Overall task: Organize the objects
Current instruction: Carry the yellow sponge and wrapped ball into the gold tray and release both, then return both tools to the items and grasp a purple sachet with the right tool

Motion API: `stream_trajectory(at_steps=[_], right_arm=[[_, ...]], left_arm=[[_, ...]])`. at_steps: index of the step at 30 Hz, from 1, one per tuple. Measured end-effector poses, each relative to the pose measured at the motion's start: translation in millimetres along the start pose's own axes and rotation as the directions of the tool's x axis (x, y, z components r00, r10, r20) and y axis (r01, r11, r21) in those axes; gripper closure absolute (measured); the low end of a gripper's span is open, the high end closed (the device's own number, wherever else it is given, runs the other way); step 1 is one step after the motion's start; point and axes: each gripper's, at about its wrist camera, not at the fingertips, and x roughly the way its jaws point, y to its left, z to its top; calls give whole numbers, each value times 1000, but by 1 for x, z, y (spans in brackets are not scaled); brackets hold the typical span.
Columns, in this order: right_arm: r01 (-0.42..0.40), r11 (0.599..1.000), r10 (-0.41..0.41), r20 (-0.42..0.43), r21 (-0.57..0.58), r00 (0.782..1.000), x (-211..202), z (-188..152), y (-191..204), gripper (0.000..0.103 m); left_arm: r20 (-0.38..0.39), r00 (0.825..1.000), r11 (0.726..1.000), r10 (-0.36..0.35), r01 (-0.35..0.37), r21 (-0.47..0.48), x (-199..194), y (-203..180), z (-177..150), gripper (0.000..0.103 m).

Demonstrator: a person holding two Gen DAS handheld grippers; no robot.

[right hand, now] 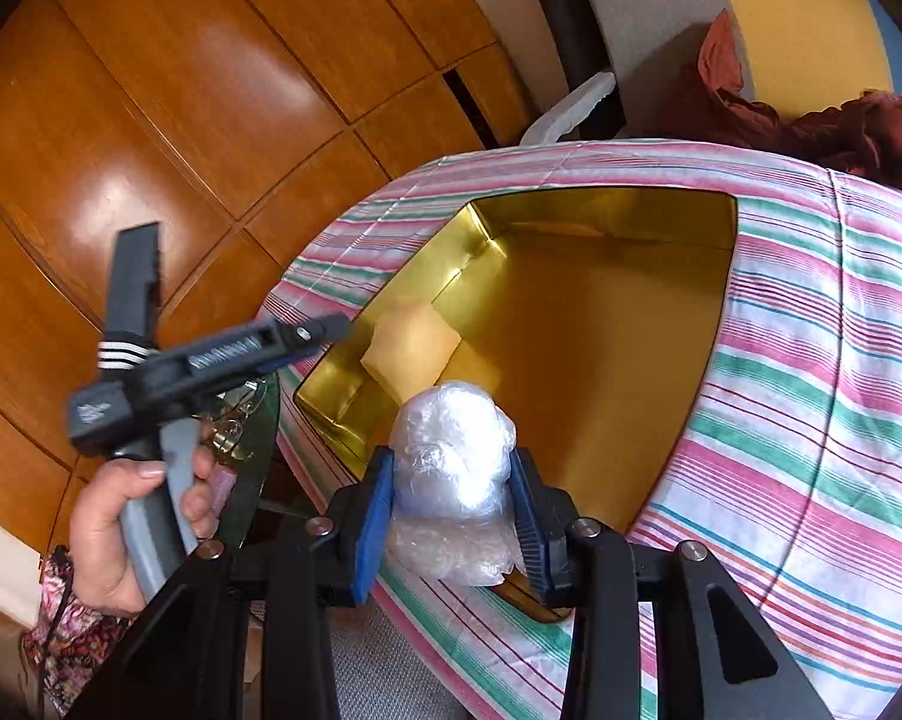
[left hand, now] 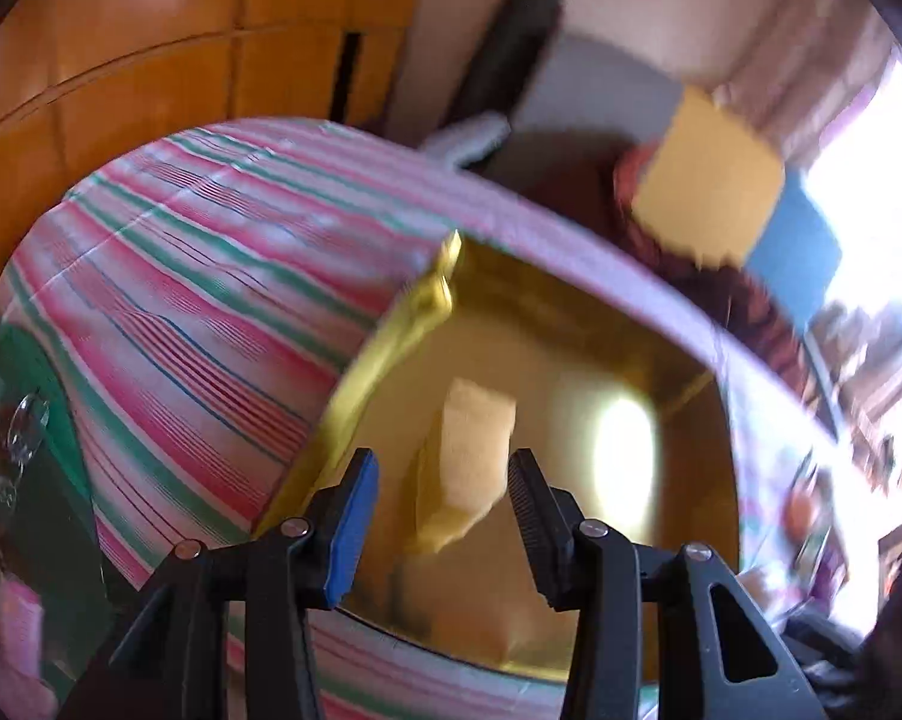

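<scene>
Left wrist view: left hand-held gripper (left hand: 444, 495) parted, nothing pinched. Yellow sponge block (left hand: 472, 468) lies free in the gold tray (left hand: 679, 438), beyond the fingertips; presumably just deposited.

Right wrist view: right hand-held gripper (right hand: 454, 495) clamped on a crumpled clear plastic bundle (right hand: 451, 450), poised over the tray's near rim (right hand: 523, 603), likely to drop it beside the sponge. Tray rests on striped cloth (right hand: 811, 396).

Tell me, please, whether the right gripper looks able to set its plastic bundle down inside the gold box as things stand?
Probably yes. The gold box lies open-topped just ahead of the right gripper, which is shut on the plastic bundle. Only the yellow sponge sits in one corner, leaving most of the floor bare.
</scene>
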Motion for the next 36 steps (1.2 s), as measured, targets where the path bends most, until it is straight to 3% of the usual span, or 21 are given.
stream_trajectory(at_steps=[7, 13, 15, 16, 17, 19, 28, 36], right_arm=[[37, 999, -39, -57, -34, 998, 47, 13, 15, 63], [73, 997, -76, -120, -30, 990, 88, 21, 25, 63], [69, 998, -69, -134, -8, 989, 97, 22, 25, 61], [62, 998, -61, -136, 0, 989, 100, 22, 25, 52], [63, 998, -63, -129, 1, 990, 100, 22, 26, 39], [69, 998, -69, -86, -8, 994, 90, 19, 27, 32], [121, 992, -121, 19, -33, 993, 45, 16, 24, 31], [216, 971, -204, 115, -103, 972, -4, 9, 29, 31]], left_arm=[[119, 993, 993, -17, 30, -114, -22, 10, 8, 57], [164, 986, 990, -38, 59, -128, -35, 10, 11, 57], [157, 987, 989, -43, 64, -130, -34, 11, 13, 57], [151, 988, 989, -44, 64, -131, -33, 11, 14, 57], [146, 988, 989, -41, 61, -133, -34, 11, 13, 57], [138, 990, 988, -37, 57, -144, -34, 12, 12, 57], [145, 988, 985, -53, 75, -156, -33, 9, 5, 57], [123, 984, 991, -126, 131, -33, -31, -23, -4, 57]])
